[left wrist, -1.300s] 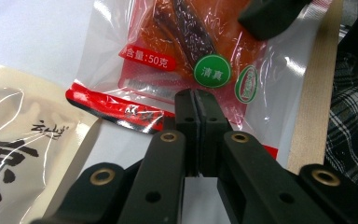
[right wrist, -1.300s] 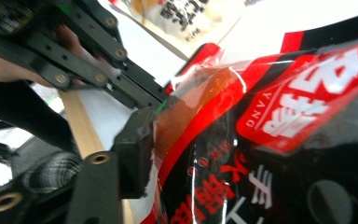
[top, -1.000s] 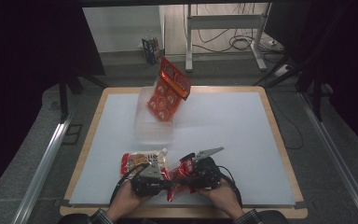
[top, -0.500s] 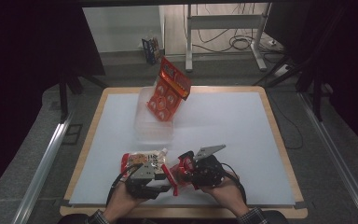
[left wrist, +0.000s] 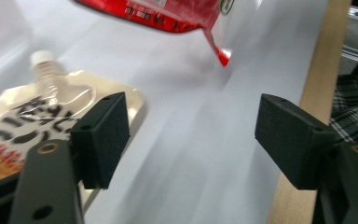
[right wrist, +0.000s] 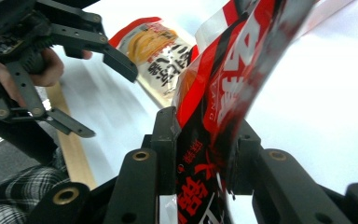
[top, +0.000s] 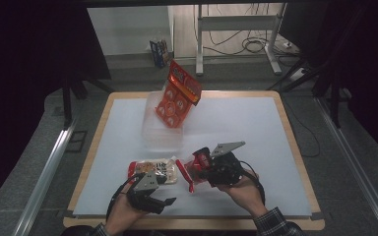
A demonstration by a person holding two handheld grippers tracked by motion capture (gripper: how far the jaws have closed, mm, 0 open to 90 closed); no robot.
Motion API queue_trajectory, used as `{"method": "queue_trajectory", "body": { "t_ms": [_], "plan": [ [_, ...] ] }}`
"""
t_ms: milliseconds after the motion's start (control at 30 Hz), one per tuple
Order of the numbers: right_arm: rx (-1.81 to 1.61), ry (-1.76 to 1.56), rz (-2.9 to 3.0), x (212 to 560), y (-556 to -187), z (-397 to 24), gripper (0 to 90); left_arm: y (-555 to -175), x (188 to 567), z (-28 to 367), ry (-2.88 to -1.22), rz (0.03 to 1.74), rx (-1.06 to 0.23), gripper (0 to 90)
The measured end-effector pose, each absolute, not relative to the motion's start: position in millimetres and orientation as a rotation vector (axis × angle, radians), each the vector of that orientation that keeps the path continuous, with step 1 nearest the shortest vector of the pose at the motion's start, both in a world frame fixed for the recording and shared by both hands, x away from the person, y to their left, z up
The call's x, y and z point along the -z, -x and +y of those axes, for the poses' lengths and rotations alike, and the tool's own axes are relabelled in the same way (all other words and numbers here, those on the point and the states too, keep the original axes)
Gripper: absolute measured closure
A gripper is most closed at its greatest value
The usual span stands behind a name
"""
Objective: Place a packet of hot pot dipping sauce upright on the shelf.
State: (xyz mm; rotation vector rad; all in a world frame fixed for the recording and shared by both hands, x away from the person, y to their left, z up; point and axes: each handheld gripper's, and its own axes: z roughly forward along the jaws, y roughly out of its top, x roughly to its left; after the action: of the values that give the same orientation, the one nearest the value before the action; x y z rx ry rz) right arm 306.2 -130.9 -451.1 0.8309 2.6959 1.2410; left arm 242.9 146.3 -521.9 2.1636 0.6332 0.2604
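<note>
My right tongs (right wrist: 200,154) clench the red snack packet (right wrist: 223,107), lifted off the tabletop (top: 256,128). My left tongs (left wrist: 191,135) have just been opening, nothing between them (spouted pouch (left wrist: 42,116) lies beside). The clear bin (top: 160,132) awaits both.

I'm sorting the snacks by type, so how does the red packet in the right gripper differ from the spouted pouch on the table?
The red packet is clamped in the right gripper and lifted off the table; the pouch lies flat and free, beside the left gripper, whose empty jaws have just been opening. The packet is red and black with no cap; the pouch is pale with a white screw cap. Both are soft printed food packs.
</note>
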Motion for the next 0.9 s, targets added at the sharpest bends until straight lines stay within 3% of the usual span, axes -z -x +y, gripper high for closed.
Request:
{"method": "queue_trajectory", "body": {
  "t_ms": [333,900],
  "plan": [
    [-1.209,-0.813,2.663,438.5,-324.6,-135.6,68.6,-240.6,520.7,154.0,-2.154,0.697,-0.303,9.0],
    [-1.110,-0.808,2.632,427.6,-372.3,-133.8,68.6,-228.6,520.4,167.4,-2.145,0.745,-0.342,3.0]
  ]
}}
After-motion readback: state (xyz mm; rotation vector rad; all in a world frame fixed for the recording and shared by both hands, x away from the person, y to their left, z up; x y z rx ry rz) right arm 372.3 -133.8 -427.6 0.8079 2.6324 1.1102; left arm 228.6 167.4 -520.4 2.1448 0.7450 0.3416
